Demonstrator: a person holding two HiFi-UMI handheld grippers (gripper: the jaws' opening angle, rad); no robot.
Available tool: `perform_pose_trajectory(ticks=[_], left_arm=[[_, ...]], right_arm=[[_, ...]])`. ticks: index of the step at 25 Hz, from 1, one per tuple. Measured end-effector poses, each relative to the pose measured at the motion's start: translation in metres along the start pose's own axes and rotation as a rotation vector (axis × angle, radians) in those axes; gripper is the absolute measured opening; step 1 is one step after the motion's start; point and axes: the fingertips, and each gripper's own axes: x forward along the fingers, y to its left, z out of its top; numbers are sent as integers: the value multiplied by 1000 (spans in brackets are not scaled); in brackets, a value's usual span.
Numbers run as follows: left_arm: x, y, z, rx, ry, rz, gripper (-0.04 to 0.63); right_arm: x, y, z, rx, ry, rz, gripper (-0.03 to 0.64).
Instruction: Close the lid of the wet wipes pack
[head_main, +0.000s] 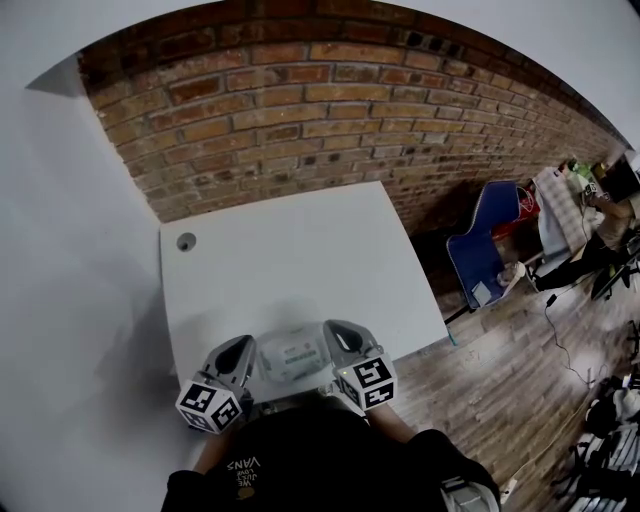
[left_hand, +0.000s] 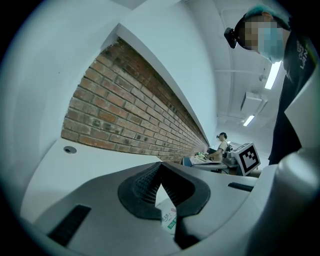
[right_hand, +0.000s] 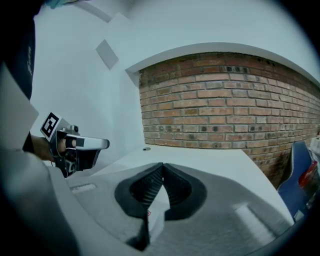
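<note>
Right claw sits dead center, tips pinched together, and a white bit of the wipes pack peeks through the gap below them at 6 o'clock. Left claw hangs at 9 o'clock. The white surface runs up to a brick wall at 12. There's a blue chair at 4.

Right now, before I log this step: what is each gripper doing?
Left gripper: closed, tips together; wet wipes pack shows in the gap, grip not clear.
Right gripper: closed, tips together; pack shows in its gap too, grip not clear.
</note>
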Motion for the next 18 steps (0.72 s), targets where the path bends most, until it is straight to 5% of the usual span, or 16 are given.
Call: perform_pose_trajectory(ticks=[18], left_arm=[[-3,0,6,33,-6,25,8]], right_arm=[[3,0,-2,-26,25,18,-3]])
